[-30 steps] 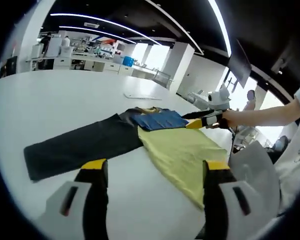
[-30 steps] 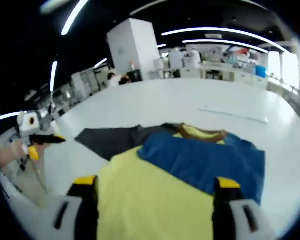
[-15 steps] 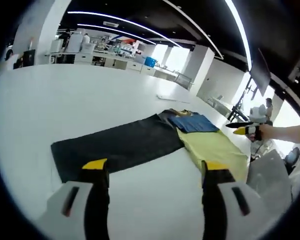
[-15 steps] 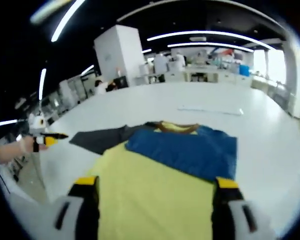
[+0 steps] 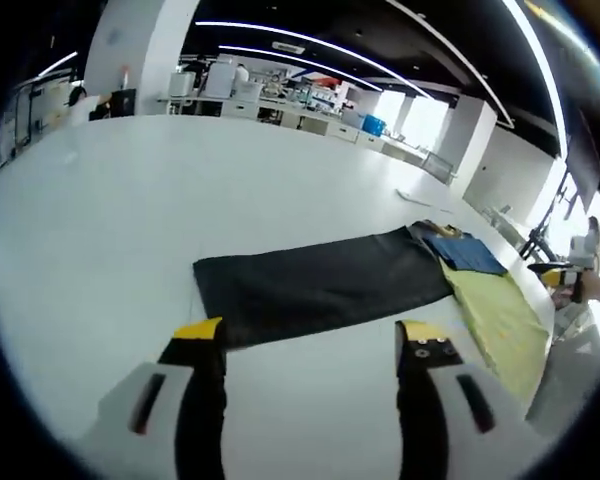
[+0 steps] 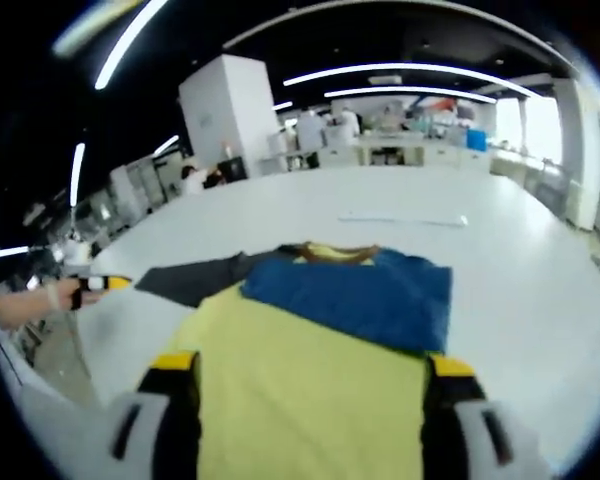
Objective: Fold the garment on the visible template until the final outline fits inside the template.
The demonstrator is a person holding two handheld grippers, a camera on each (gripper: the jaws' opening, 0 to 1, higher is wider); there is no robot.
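A garment lies flat on the white table [image 5: 130, 200]: yellow body [image 6: 310, 350], blue upper part [image 6: 355, 290], and a long dark sleeve [image 5: 320, 285] stretched out to one side. In the left gripper view my left gripper [image 5: 308, 335] is open just short of the dark sleeve's near edge, with nothing between its yellow-tipped jaws. My right gripper [image 6: 308, 362] is open over the yellow body, touching no fabric that I can see. The right gripper [image 5: 565, 280] also appears small at the far right, held by a hand. The left gripper [image 6: 95, 287] shows at the left of the right gripper view.
A thin pale strip [image 6: 400, 218] lies on the table beyond the garment's collar. Benches, shelves and a white pillar [image 6: 230, 115] stand far behind the table. The table's near edge [image 6: 50, 400] runs close to my right gripper.
The left gripper has swung along the sleeve, so the dark sleeve now sits ahead of it instead of the yellow body. The right gripper has pulled back a little. The garment lies as before.
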